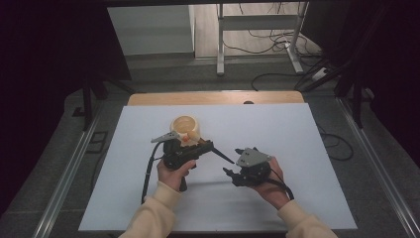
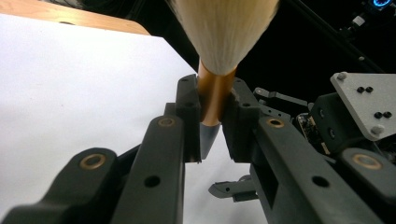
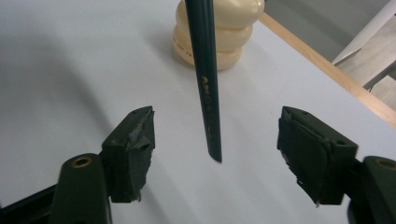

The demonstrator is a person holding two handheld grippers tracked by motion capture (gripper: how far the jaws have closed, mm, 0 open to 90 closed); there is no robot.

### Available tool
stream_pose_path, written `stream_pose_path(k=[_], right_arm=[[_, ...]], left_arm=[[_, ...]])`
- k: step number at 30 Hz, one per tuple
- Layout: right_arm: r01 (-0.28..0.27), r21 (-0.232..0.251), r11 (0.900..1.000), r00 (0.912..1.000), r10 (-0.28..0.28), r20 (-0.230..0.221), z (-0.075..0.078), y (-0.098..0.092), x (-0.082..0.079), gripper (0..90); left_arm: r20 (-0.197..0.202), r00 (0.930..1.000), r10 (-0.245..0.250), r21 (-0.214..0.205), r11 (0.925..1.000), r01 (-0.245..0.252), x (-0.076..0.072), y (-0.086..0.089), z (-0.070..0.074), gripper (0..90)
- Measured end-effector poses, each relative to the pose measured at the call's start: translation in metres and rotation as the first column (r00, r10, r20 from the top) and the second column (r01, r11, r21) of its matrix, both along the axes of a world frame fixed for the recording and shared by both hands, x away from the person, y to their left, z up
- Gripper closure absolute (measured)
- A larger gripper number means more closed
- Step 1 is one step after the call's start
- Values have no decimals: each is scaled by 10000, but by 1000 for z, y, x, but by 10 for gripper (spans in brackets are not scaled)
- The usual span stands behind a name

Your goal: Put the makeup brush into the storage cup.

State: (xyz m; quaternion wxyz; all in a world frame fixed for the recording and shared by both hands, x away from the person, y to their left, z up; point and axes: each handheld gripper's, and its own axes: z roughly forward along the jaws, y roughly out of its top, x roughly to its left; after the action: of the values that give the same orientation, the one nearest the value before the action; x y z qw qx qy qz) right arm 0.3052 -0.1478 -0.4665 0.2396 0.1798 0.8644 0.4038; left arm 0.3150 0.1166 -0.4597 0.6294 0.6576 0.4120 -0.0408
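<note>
L gripper (image 2: 211,109) is clamped on a makeup brush (image 2: 215,88), pads squeezing the copper ferrule just below the pale bristle head. That grip near the heavy end probably keeps the brush from tipping. In the high view the L gripper (image 1: 190,144) sits just in front of the cream holder (image 1: 186,128), w/ the dark handle (image 1: 220,154) running out from it toward the person's right, lifted off the white worktop (image 1: 297,148).

R gripper (image 1: 233,173) waits at the handle's far end from the holder. Its jaws stand wide apart; handle tip (image 3: 209,112) hangs between them, touching neither pad. Looks like a handover point: one side carries the brush, the other is free.

Holder stands upright on the worktop, beyond the handle in the R gripper view (image 3: 219,32).
</note>
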Motion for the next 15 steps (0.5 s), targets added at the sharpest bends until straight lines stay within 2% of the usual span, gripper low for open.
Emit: stream_pose_path(k=[7, 15], right_arm=[[237, -72, 9997, 9996, -238, -123, -3, -9, 2, 241], [493, 45, 9988, 9981, -491, -361, -4, -20, 4, 226]], left_arm=[[77, 9999, 124, -33, 9999, -124, 2, 5, 3, 787], [278, 9993, 250, 145, 9996, -255, 3, 7, 6, 787]])
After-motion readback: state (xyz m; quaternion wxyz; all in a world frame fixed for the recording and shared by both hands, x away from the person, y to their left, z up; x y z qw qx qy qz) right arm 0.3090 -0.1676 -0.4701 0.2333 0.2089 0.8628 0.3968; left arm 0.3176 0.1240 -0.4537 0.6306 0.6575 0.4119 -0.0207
